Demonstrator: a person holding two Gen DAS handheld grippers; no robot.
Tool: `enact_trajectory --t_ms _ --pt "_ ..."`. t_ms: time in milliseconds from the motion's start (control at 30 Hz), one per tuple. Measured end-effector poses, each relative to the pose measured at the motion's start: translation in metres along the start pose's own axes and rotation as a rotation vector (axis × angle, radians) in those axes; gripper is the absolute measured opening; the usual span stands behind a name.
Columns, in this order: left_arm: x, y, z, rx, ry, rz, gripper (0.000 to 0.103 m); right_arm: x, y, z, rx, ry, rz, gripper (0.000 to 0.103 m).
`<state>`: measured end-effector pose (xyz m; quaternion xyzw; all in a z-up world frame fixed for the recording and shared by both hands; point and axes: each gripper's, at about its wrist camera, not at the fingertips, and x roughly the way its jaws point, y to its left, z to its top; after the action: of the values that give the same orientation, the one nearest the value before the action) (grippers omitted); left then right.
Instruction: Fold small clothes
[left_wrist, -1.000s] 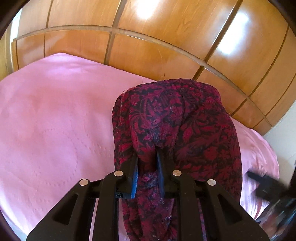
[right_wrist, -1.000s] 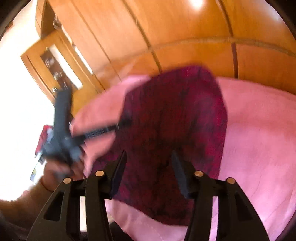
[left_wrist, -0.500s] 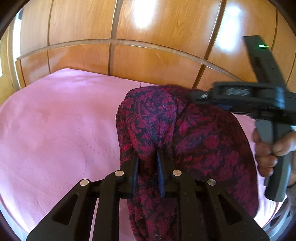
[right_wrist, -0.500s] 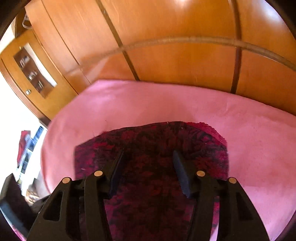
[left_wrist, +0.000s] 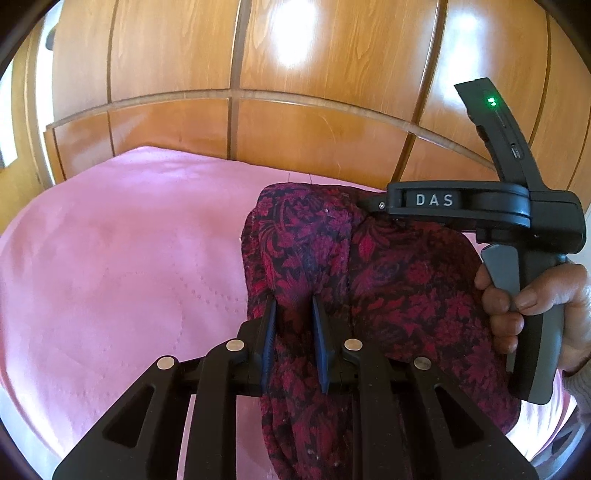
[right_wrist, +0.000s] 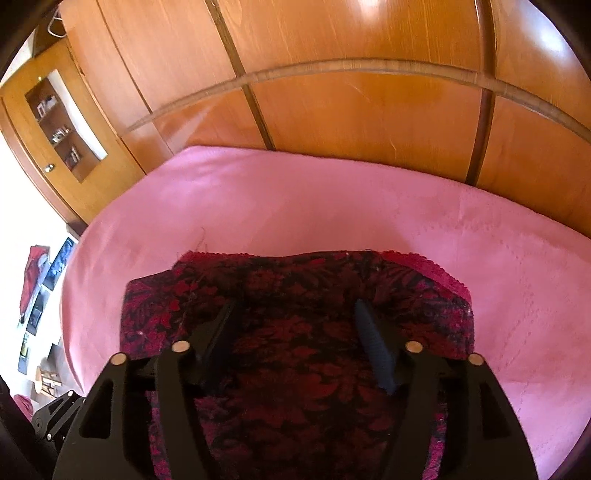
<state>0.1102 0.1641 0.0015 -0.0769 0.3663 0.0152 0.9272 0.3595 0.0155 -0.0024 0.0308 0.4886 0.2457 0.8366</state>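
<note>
A dark red floral cloth (left_wrist: 388, 280) lies on the pink bedspread (left_wrist: 129, 258). My left gripper (left_wrist: 293, 301) is shut on a bunched fold of the cloth at its near edge. My right gripper shows from the side in the left wrist view (left_wrist: 373, 205), reaching over the cloth's far edge. In the right wrist view the right gripper (right_wrist: 295, 312) is open, its fingers spread just above the flat cloth (right_wrist: 295, 369), holding nothing. A lace-like edge shows at the cloth's far right corner (right_wrist: 436, 266).
A wooden headboard and wall panels (left_wrist: 295, 122) rise behind the bed. A wooden cabinet with a glass door (right_wrist: 62, 125) stands at the left. The pink bedspread (right_wrist: 369, 206) extends beyond the cloth. Clutter lies on the floor at the far left (right_wrist: 37, 291).
My right gripper swung over the cloth from the right side to its far edge and now hovers low over it. My left gripper kept its grip on the fold.
</note>
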Motion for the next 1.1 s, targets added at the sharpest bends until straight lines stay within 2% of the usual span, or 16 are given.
enact_trajectory --t_ms 167,367,533,567,633,767,900,1000,1033,1100 --pt "-0.009 -0.001 -0.004 0.009 -0.004 0.014 0.016 -0.02 0.01 -0.001 -0.025 -0.047 0.0 0.088" --pt "-0.017 -0.004 -0.007 0.011 -0.008 0.033 0.016 -0.044 0.017 -0.012 -0.041 -0.089 0.002 0.092" --pt "-0.023 -0.006 -0.01 0.004 -0.015 0.051 0.017 -0.072 0.006 -0.028 -0.006 -0.128 0.014 0.093" --pt "-0.024 -0.006 -0.012 0.002 -0.017 0.06 0.026 -0.076 0.003 -0.032 0.005 -0.134 0.015 0.094" --pt "-0.025 -0.004 -0.014 -0.007 -0.026 0.078 0.037 -0.083 -0.007 -0.044 0.033 -0.142 0.011 0.094" --pt "-0.023 0.005 -0.019 -0.026 -0.015 0.073 0.046 -0.089 -0.032 -0.067 0.118 -0.129 0.022 0.098" --pt "-0.018 0.012 -0.02 -0.024 0.006 0.035 0.046 -0.079 -0.055 -0.081 0.202 -0.08 0.114 0.1" --pt "-0.009 0.024 -0.019 -0.049 0.025 -0.025 0.047 -0.066 -0.071 -0.088 0.28 -0.054 0.214 0.1" --pt "-0.005 0.031 -0.02 -0.064 0.036 -0.047 0.051 -0.062 -0.075 -0.089 0.299 -0.046 0.249 0.101" --pt "0.001 0.041 -0.02 -0.079 0.047 -0.093 0.052 -0.051 -0.083 -0.091 0.332 -0.028 0.314 0.101"
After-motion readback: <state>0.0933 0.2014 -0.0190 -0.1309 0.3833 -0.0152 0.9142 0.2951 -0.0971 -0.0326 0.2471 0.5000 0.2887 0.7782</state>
